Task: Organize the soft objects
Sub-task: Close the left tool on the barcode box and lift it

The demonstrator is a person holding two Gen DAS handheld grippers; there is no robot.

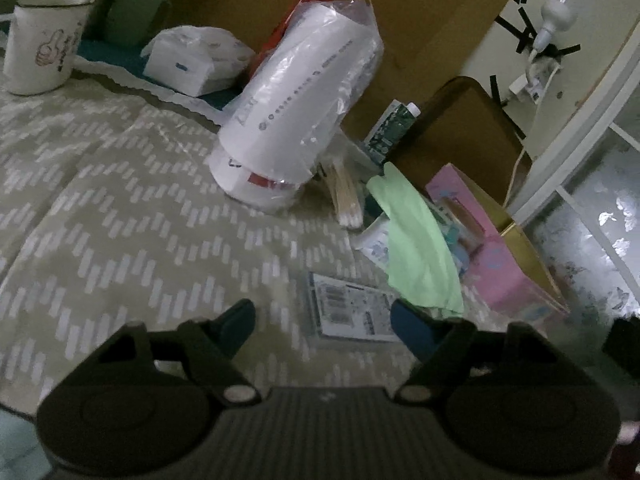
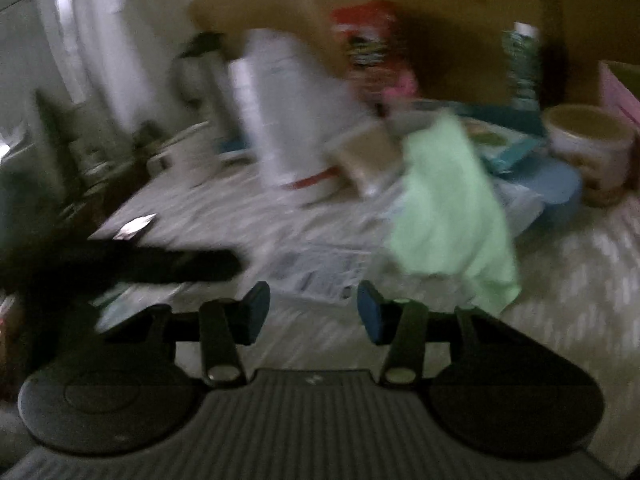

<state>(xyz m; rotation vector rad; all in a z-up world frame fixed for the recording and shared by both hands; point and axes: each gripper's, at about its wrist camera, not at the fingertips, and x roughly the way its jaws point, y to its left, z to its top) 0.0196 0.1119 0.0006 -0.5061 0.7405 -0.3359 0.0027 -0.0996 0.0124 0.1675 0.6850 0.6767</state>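
As it drapes, green cloth (image 1: 420,240) hangs lengthwise downward.

Pale green cloth (image 1: 420,244) (image 2: 448,200): crumpled, draped over clutter, lower edge on patterned tablecloth (image 1: 120,220).

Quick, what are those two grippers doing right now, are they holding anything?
Left gripper: open, nothing between its jaws.
Right gripper: open, holding nothing; the light green cloth lies just beyond it.

The whole right wrist view is smeared with motion blur. Beyond the right tongs (image 2: 313,312), the green cloth (image 2: 452,208) hides what lies beneath; printed labels are unreadable.
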